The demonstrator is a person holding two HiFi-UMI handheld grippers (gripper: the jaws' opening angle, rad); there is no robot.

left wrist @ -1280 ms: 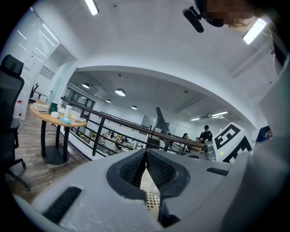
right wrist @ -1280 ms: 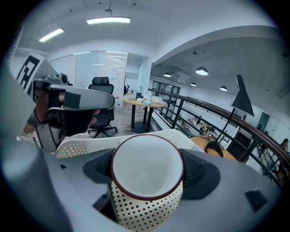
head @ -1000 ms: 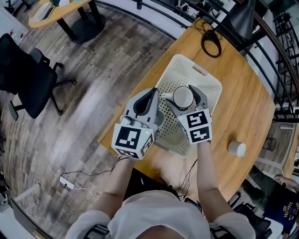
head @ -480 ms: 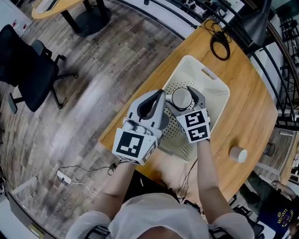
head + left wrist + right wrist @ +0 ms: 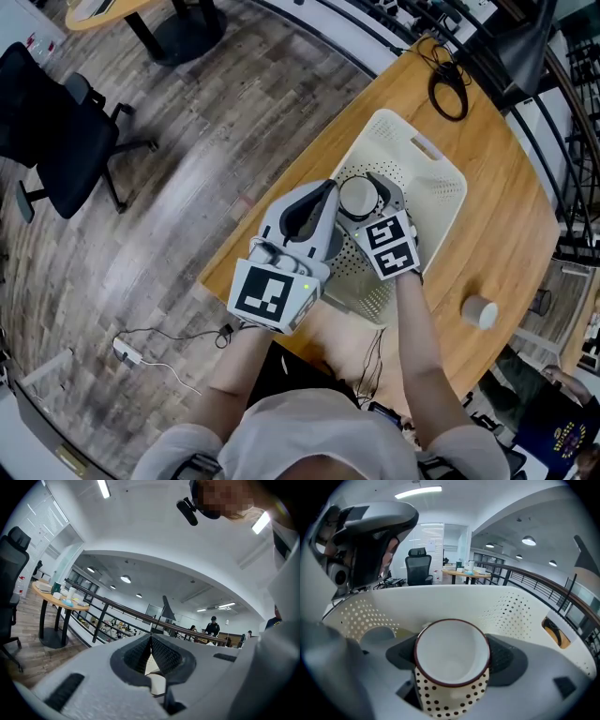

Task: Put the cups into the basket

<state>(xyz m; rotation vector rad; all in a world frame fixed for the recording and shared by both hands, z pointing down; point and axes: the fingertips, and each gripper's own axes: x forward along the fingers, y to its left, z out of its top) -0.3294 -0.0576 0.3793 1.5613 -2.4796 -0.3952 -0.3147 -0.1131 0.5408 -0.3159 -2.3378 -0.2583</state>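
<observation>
One dotted cup (image 5: 452,681) — upright, mouth up — in right hand-held gripper (image 5: 362,190).

In the head view, the left hand-held gripper (image 5: 321,190) and right hand-held gripper (image 5: 362,186) hide the near half of the basket (image 5: 429,178). The bottom edge of the right gripper view cuts off the base of the dotted cup (image 5: 452,667). The white cup (image 5: 479,312) by the right edge of the worktop (image 5: 506,234) is too small for detail.

A cream cup (image 5: 451,691), dark-dotted and dark-red-rimmed, sits between the grey right gripper's (image 5: 452,654) jaws above the white, hole-patterned basket (image 5: 525,606). To the gripper's right, a seemingly plain white cup (image 5: 479,312) stands on the honey-brown table (image 5: 511,234).
</observation>
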